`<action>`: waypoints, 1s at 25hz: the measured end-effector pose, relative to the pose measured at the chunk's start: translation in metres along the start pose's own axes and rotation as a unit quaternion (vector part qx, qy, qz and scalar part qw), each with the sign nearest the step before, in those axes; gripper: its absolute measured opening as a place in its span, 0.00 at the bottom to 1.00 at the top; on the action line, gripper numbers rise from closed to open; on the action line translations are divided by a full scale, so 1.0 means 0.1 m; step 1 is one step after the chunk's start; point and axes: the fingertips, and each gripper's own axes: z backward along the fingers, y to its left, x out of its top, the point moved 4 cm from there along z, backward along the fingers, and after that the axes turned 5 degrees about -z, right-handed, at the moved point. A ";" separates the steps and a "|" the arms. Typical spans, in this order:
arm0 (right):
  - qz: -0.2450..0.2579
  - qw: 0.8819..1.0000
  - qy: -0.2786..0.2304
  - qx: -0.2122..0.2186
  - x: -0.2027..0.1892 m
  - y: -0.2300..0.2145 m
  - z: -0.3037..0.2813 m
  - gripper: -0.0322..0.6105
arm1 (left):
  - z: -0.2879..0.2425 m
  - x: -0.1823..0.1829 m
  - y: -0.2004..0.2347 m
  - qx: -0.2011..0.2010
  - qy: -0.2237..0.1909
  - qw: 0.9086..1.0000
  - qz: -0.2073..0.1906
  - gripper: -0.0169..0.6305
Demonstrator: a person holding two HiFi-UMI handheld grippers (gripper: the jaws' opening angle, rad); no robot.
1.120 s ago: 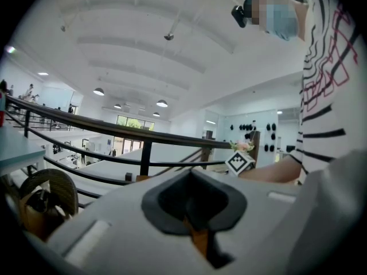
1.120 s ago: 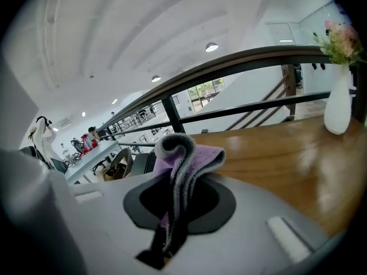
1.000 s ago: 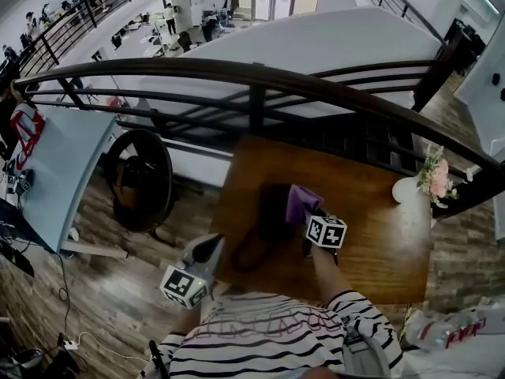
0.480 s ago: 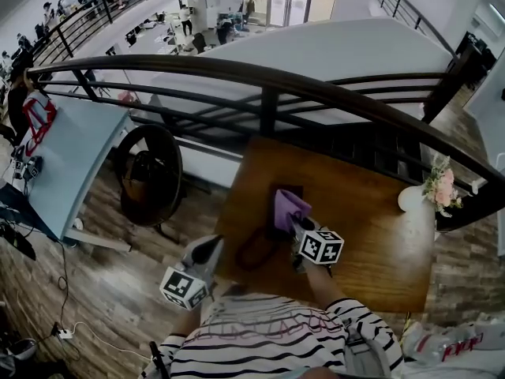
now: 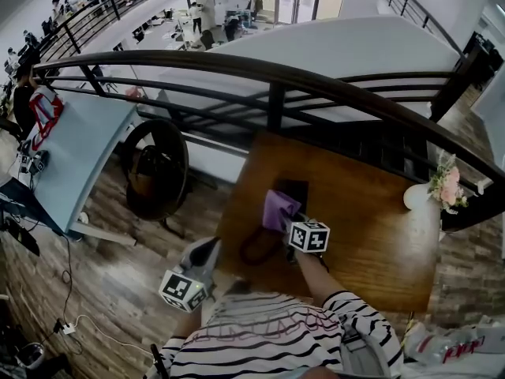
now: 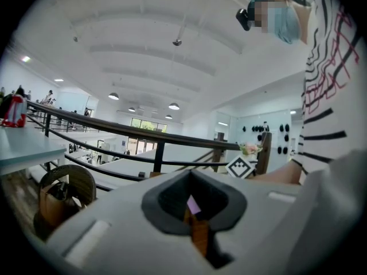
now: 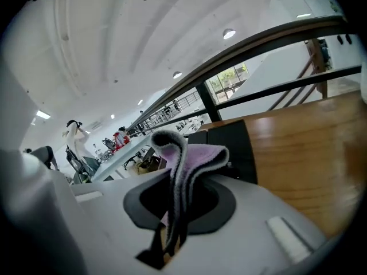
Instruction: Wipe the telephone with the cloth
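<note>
A black telephone (image 5: 297, 193) lies on the wooden table (image 5: 371, 227), its dark cord (image 5: 256, 248) looping toward the near left edge. My right gripper (image 5: 286, 221) is shut on a purple cloth (image 5: 278, 209), which rests over the phone's left part. In the right gripper view the folded cloth (image 7: 195, 156) sticks up from the closed right gripper (image 7: 172, 222), with the telephone (image 7: 235, 148) just beyond. My left gripper (image 5: 207, 249) hangs off the table's near left corner, shut and holding nothing. The left gripper (image 6: 198, 234) in its own view shows jaws together.
A white vase of pink flowers (image 5: 444, 186) stands at the table's far right corner. A dark curved railing (image 5: 276, 85) runs behind the table. On the floor to the left is a round dark chair (image 5: 158, 168). A white desk (image 5: 71, 156) lies further left.
The right gripper has carried the cloth leftward across the telephone, uncovering its right side. The left gripper has stayed where it was.
</note>
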 end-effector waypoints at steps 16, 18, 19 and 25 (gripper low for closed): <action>-0.028 0.993 -0.032 -0.114 0.10 -0.80 0.66 0.11 | -0.24 0.00 -0.21 -0.051 -0.001 0.999 0.001 0.03; -0.030 0.993 -0.034 -0.112 0.11 -0.78 0.71 0.11 | -0.24 0.02 -0.23 -0.052 -0.002 0.999 0.000 0.03; -0.030 0.993 -0.036 -0.107 0.13 -0.75 0.74 0.11 | -0.23 0.02 -0.24 -0.050 -0.002 0.999 0.000 0.03; -0.020 0.999 -0.047 -0.017 0.12 -0.16 0.71 0.11 | -0.09 0.02 -0.16 -0.026 -0.006 1.000 0.004 0.03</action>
